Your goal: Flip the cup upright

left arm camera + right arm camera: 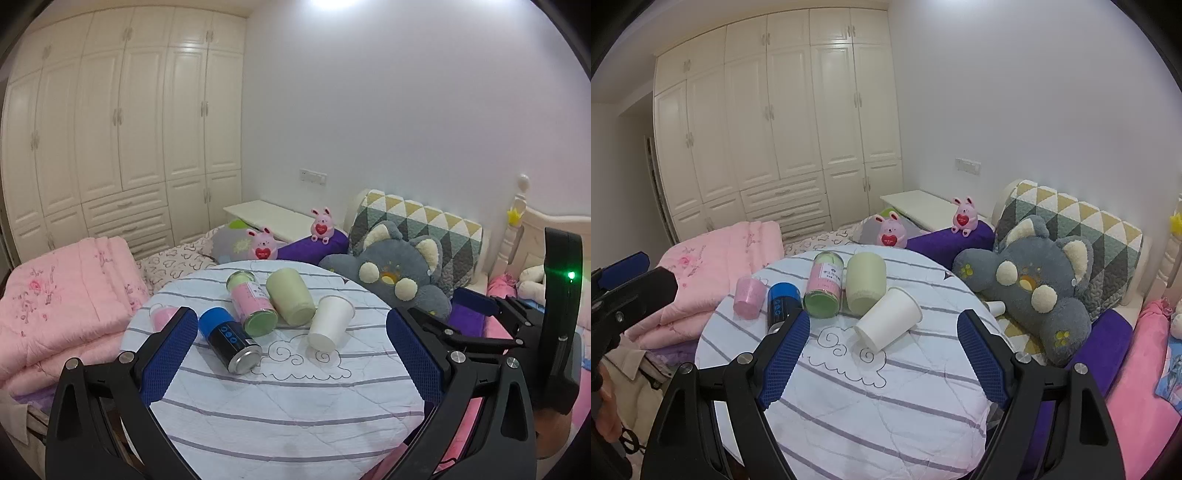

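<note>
- Spanning the back of the bedroom, one cream panelled wardrobe [775, 122] fills the wall; its upper doors are cut off by the fisheye rim.
- One folded pink quilt [62, 295] with a floral print lies left of the table.
- One round table [857, 398] wears a quilted white cloth with grey stripes and a cloud outline.
- One grey plush cat [1034, 284] slumps against a triangle-patterned cushion [1082, 221]; two pink plush rabbits [890, 230] sit behind the table.
- Two black grippers carry blue textured pads: the left gripper [291, 358] and the right gripper [882, 356] each hang with jaws spread wide, holding nothing.
- Five containers lie on their sides on the table: a pale green cup [866, 282], a pink-labelled jar [823, 288], a blue and black can [229, 341], a small pink cup [749, 297] and the white paper cup [888, 319].
- That paper cup rests right of the others, its base toward the cameras, between the right gripper's pads in the right wrist view.
- The pink cup is half hidden by a left finger [170, 354] in the left view.
</note>
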Demonstrator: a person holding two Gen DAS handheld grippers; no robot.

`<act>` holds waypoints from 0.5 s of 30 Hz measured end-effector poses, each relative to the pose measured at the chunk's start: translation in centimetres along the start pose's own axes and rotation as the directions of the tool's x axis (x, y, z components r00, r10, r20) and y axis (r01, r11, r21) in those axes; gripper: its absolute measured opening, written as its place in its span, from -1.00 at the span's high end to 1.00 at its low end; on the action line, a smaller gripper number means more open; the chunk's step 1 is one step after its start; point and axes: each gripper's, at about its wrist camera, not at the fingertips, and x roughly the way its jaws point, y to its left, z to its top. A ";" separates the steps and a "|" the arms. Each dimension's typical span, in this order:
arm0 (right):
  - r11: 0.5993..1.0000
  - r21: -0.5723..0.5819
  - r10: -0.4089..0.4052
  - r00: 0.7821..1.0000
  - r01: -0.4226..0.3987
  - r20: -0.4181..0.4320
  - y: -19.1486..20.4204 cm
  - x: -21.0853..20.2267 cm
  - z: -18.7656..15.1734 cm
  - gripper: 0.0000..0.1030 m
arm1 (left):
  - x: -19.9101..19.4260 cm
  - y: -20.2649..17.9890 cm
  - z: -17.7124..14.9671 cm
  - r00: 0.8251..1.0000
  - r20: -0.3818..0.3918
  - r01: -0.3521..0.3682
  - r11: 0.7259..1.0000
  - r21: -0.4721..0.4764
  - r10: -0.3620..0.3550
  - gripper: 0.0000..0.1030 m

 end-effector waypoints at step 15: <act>1.000 0.014 -0.006 1.000 0.007 -0.004 -0.8 -0.1 0.6 -0.62 | 0.6 -0.2 0.0 1.000 0.004 0.016 1.000 -0.003 -0.016 -1.00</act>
